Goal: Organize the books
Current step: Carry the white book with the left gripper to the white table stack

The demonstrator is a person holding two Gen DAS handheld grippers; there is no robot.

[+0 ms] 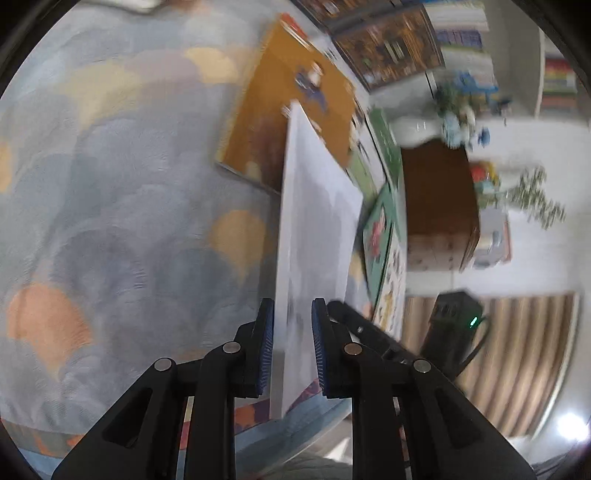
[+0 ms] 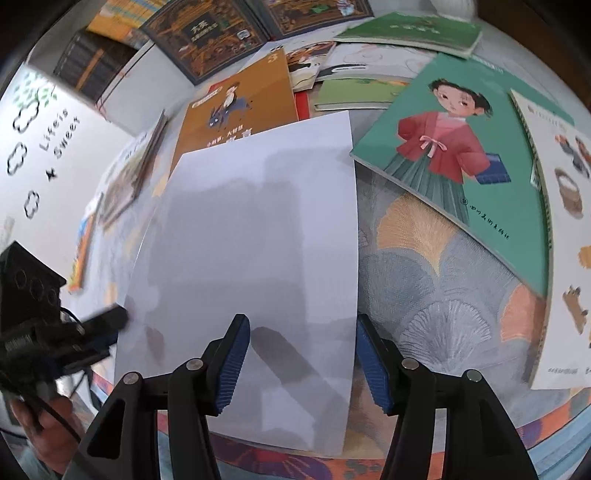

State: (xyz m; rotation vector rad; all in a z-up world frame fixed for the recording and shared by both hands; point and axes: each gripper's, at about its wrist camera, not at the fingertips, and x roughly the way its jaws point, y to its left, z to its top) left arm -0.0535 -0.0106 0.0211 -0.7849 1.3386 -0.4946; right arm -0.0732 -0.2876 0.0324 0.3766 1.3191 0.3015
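A thin white-covered book (image 1: 317, 206) is lifted on edge above the patterned cloth, and my left gripper (image 1: 291, 317) is shut on its near edge. In the right wrist view the same white book (image 2: 258, 240) fills the middle, with the left gripper (image 2: 118, 317) clamped on its left edge. My right gripper (image 2: 303, 332) stands open over the book's lower right part; its right finger sits at the book's right edge and the pads do not press on it. An orange-brown book (image 2: 236, 107) lies flat behind the white one.
A teal book with a girl in red (image 2: 454, 162), a white picture book (image 2: 565, 240), green books (image 2: 410, 31) and dark ornate books (image 2: 207, 37) lie scattered on the cloth (image 2: 424, 288). A white lettered box (image 2: 48, 147) stands at left. A brown cabinet (image 1: 436, 199) stands beyond.
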